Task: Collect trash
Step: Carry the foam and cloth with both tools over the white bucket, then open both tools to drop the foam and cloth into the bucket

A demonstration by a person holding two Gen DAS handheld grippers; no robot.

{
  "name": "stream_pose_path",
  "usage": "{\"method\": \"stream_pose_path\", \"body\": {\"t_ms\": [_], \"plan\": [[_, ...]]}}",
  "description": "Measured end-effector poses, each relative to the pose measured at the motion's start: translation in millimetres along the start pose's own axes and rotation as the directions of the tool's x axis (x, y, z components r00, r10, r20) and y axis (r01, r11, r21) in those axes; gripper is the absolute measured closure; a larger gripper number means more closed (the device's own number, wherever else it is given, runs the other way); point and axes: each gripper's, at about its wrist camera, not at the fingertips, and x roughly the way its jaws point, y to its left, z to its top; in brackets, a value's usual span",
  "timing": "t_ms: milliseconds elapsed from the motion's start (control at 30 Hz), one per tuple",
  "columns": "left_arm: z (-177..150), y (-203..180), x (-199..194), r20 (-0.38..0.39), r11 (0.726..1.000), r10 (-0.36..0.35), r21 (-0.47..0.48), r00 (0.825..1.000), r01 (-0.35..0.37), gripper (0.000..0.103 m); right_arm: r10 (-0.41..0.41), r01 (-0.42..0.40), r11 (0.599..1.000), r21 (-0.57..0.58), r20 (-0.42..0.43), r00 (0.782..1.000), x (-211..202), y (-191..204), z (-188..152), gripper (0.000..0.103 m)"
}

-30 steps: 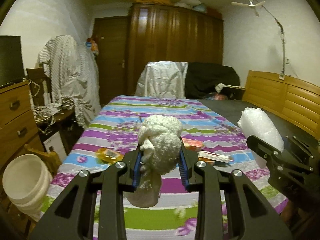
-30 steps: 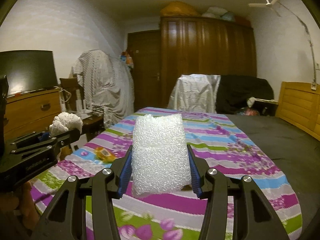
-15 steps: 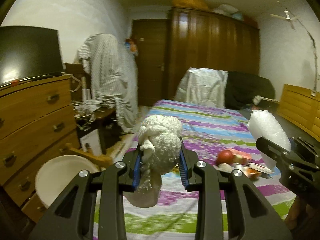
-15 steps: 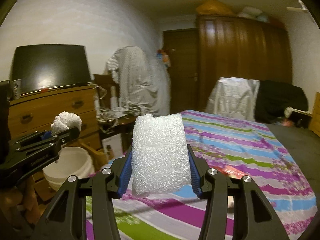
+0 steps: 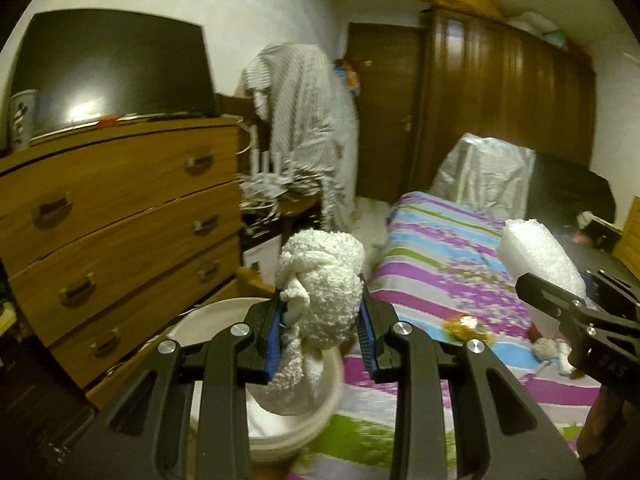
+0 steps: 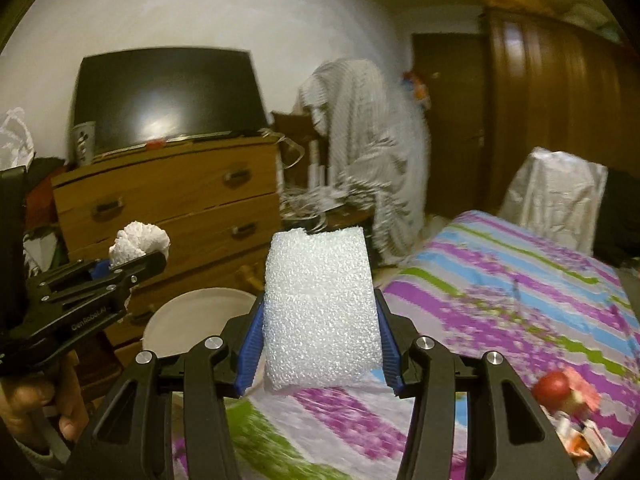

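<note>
My left gripper (image 5: 322, 332) is shut on a crumpled white foam wad (image 5: 324, 288) and holds it over the near rim of a white bucket (image 5: 224, 312) beside the bed. My right gripper (image 6: 320, 336) is shut on a folded white foam sheet (image 6: 320, 304). It shows at the right of the left wrist view (image 5: 540, 256). The bucket (image 6: 188, 320) lies left of and below the right gripper. The left gripper (image 6: 120, 264) with its wad (image 6: 138, 240) shows at the far left of the right wrist view.
A wooden chest of drawers (image 5: 120, 216) with a dark screen (image 5: 112, 72) on it stands left of the bucket. The striped bedspread (image 5: 440, 264) carries more litter: a gold wrapper (image 5: 464, 326), a red ball (image 6: 554, 386) and wrappers (image 6: 588, 436). A draped chair (image 5: 304, 120) stands behind.
Both grippers have swung left from over the bed toward the chest of drawers. The bucket is now close under the left gripper. Both still hold their foam pieces.
</note>
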Motion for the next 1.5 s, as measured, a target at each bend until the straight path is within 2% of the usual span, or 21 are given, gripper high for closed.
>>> {"method": "stream_pose_path", "body": {"t_ms": [200,367,500,667,767,833,900,1067,1500], "plan": [[-1.4,43.2,26.9,-0.071,0.998,0.055,-0.031,0.996,-0.057,0.073,0.076,-0.079,0.997,-0.025,-0.091,0.993,78.0,38.3,23.3,0.052],[-4.3,69.8,59.7,-0.173,0.996,0.065,-0.043,0.983,-0.073,0.073,0.145,-0.158,0.986,-0.042,-0.234,0.962,145.0,62.6,35.0,0.052],[-7.2,82.2,82.5,-0.257,0.996,0.073,-0.033,0.964,-0.084,0.073,0.169,-0.200,0.979,-0.049,-0.367,0.915,203.3,75.2,38.0,0.052],[-11.4,99.5,111.8,-0.334,0.994,0.077,-0.042,0.939,-0.097,0.073,0.191,-0.244,0.969,-0.046,-0.489,0.851,245.0,81.3,26.6,0.052],[-16.8,107.4,124.5,-0.372,0.993,0.078,-0.051,0.925,-0.105,0.073,0.203,-0.273,0.961,-0.042,-0.565,0.800,273.8,90.8,19.8,0.052],[-21.9,114.2,135.1,-0.404,0.993,0.074,-0.059,0.912,-0.107,0.073,0.204,-0.284,0.958,-0.043,-0.594,0.778,281.5,93.4,14.0,0.052],[-27.5,120.0,141.7,-0.430,0.992,0.073,-0.064,0.900,-0.111,0.073,0.190,-0.284,0.957,-0.058,-0.613,0.766,289.8,95.6,11.7,0.052],[-38.0,132.5,153.1,-0.461,0.990,0.070,-0.077,0.885,-0.118,0.073,0.182,-0.280,0.958,-0.061,-0.624,0.760,294.8,89.3,8.8,0.052],[-37.3,132.0,159.0,-0.446,0.991,0.051,-0.089,0.894,-0.101,0.072,0.186,-0.280,0.958,-0.055,-0.623,0.760,295.9,83.0,4.6,0.052]]}}
